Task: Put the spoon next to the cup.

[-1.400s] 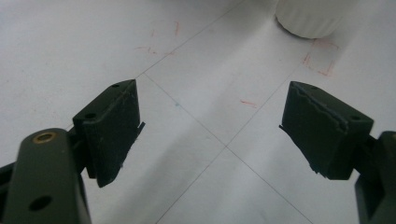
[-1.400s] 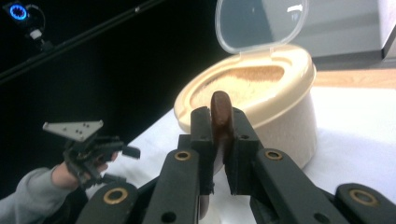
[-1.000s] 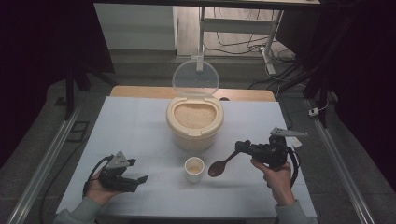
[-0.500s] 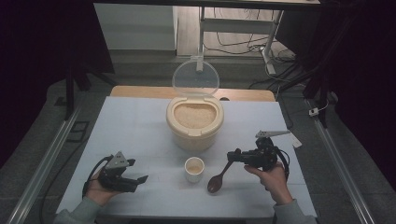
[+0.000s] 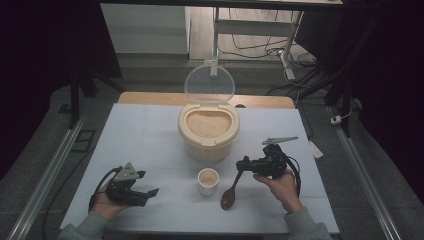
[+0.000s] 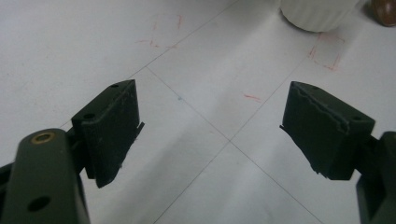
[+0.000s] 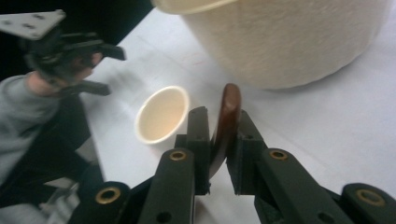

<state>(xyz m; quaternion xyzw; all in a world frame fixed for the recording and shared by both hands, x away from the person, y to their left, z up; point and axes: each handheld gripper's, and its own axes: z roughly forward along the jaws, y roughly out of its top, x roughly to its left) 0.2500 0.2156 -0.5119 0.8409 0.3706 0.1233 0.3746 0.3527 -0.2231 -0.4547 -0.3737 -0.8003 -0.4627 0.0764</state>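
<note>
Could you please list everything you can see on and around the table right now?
Rice container: one, cream, table centre, filled with rice.
Lid: one, clear, raised behind the container.
Cup: one, cream, in front of the container.
Spoon: one, brown wood, right of the cup, bowl on the table.
Table: one, white top.
Left tongs: black, near left, open, holding nothing.
Right tongs: black, the spoon's handle between the jaws, which have just been opening.

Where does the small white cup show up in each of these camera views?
High view: the small white cup stands front and centre, below the rice tub.
Left gripper view: its base sits at the top edge, right of centre.
Right gripper view: left of centre.
Shared landmark: the brown spoon beside it.
</note>
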